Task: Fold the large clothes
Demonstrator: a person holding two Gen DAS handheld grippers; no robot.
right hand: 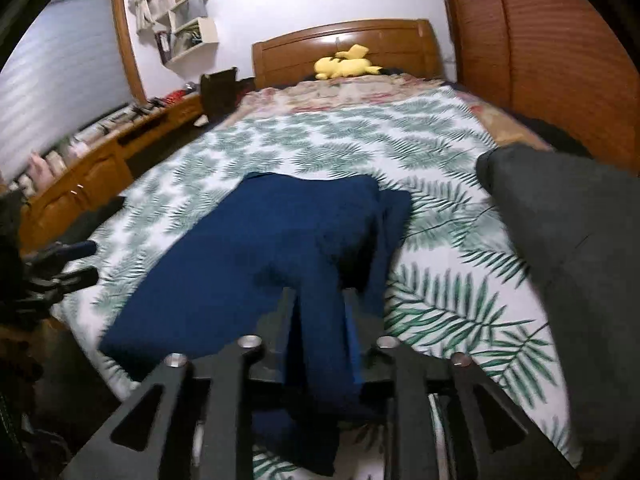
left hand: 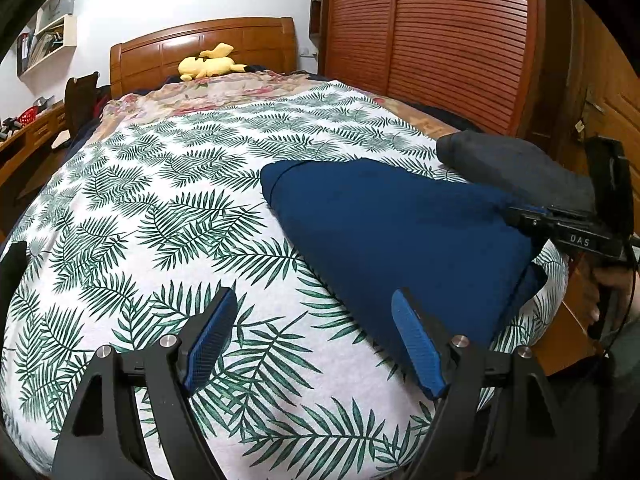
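Note:
A dark blue garment [left hand: 392, 232] lies partly folded on the leaf-print bedspread [left hand: 168, 216], near the bed's right front edge. My left gripper [left hand: 316, 336] is open and empty, hovering just above the bedspread by the garment's near-left edge. My right gripper [right hand: 320, 308] is shut on a fold of the blue garment [right hand: 280, 248] and lifts it off the bed; cloth hangs down between its fingers. The right gripper also shows in the left wrist view [left hand: 516, 214], at the garment's right side.
A dark grey garment [right hand: 572, 248] lies on the bed to the right, also in the left wrist view [left hand: 516, 168]. A yellow plush toy [left hand: 208, 65] sits by the wooden headboard [left hand: 200, 46]. A slatted wardrobe [left hand: 440, 40] stands right; a wooden desk [right hand: 104, 160] left.

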